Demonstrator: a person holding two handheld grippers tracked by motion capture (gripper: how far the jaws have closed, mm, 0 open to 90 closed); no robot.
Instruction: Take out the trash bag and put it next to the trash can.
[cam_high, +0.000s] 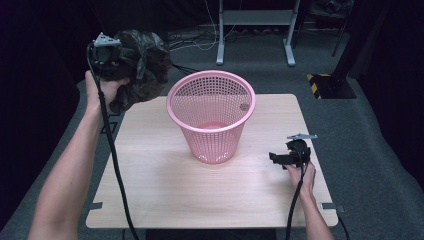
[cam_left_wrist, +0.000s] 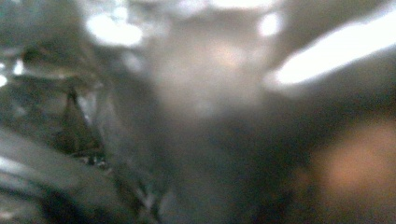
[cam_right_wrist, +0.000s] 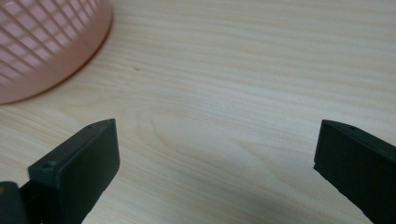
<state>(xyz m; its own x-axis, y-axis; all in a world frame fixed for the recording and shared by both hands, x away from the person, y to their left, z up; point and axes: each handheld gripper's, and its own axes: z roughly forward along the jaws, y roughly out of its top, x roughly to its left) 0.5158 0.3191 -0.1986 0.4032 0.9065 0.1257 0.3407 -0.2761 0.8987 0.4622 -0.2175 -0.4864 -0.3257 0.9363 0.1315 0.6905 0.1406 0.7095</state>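
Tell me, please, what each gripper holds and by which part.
The left gripper is shut on a crumpled black plastic bag; which part cannot be told. The right gripper holds nothing.

Both matte black two-jaw grippers, the left gripper and the right gripper, carry grey three-cornered top plates and trail black cables past bare, sleeveless forearms.

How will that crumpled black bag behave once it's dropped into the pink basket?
The black bag looks like thin, glossy film bunched in the left gripper, so it is probably light and floppy. It may spring open and catch on the pink basket rim. The basket, tall and narrow-based, could tip if nudged.
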